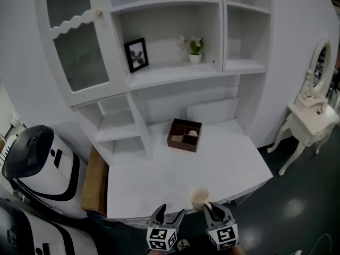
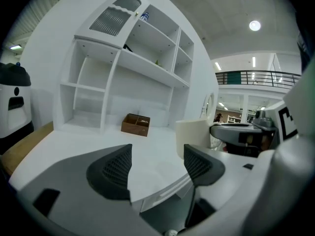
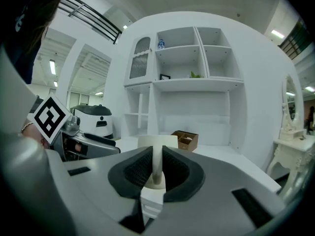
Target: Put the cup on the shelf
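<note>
- your right tool (image 3: pixel 156 167) is clamped narrow on the wall of the cup (image 1: pixel 200 197), one pad inside the rim and one outside.
- the cup is upright at the front edge of the table (image 1: pixel 159 177), well apart from the shelf (image 1: pixel 175 74).
- your left tool (image 2: pixel 157 166) stands wide and empty just beside it.
- this looks like the carry step: next, take the cup forward and up, keeping it level.
</note>
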A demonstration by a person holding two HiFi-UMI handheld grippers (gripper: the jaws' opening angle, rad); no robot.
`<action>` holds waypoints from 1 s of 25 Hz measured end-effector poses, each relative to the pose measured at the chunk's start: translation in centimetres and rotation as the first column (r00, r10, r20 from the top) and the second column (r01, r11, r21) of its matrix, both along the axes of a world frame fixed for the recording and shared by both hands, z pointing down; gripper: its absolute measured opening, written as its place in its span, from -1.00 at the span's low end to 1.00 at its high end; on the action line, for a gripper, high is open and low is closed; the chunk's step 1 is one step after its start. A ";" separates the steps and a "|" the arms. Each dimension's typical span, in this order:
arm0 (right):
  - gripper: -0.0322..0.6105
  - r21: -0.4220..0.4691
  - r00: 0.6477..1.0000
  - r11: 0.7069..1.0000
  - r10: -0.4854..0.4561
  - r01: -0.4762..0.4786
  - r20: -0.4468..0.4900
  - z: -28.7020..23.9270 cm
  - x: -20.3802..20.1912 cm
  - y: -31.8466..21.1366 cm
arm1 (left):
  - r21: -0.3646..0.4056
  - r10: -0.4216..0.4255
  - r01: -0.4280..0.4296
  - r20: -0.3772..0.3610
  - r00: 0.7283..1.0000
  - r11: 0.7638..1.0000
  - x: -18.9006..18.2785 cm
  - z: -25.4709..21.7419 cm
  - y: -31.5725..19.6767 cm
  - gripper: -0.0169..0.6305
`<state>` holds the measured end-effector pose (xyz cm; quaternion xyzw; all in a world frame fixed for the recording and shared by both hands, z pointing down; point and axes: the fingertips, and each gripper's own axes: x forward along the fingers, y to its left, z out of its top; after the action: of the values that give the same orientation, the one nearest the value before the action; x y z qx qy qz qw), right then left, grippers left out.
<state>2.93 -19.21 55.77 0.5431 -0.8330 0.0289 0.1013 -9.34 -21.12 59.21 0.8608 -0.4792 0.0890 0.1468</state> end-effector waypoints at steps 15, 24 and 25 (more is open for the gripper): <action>-0.74 0.078 0.993 0.990 -0.119 0.118 0.009 -5.2 0.7 -6.7 | 0.019 -0.113 0.113 -0.005 0.994 0.993 -0.2 -3.1 -6.0 0.02; -0.74 0.237 0.979 0.956 -0.194 0.175 0.059 -14.2 0.4 -12.9 | 0.058 -0.159 0.160 -0.029 0.987 0.985 -0.8 -6.7 -10.0 0.02; -0.74 0.258 0.978 0.949 -0.202 0.180 0.062 -15.4 0.3 -13.6 | 0.056 -0.169 0.171 -0.041 0.985 0.984 -1.1 -7.0 -10.3 0.02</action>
<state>3.26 -32.77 40.34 0.4667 -0.8822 -0.0627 -0.0023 -10.39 -31.45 52.24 0.8223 -0.5504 0.0461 0.1370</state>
